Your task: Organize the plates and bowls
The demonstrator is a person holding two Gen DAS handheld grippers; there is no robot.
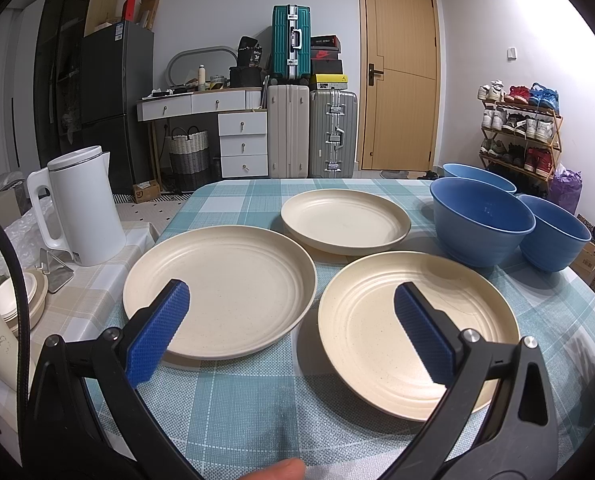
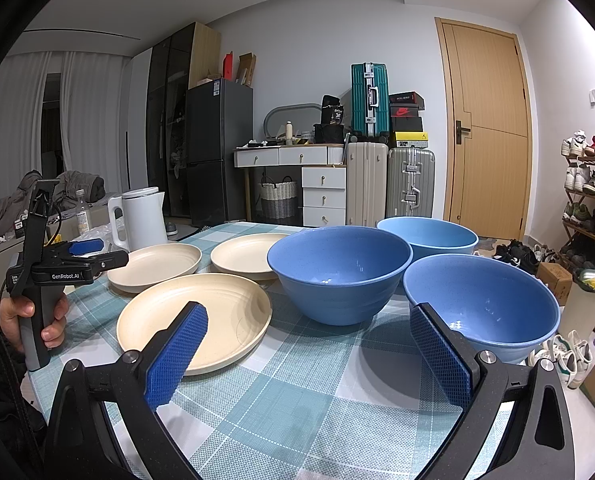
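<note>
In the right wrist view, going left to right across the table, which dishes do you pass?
Far-left cream plate → near cream plate → far cream plate → middle blue bowl → far blue bowl → nearest blue bowl.

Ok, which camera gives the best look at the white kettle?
The left wrist view. There the white kettle stands close at the left, beside the checked table, with handle, lid rim and spout all clear. In the right wrist view the kettle is smaller and farther off, behind the cream plates, its base partly hidden.
</note>
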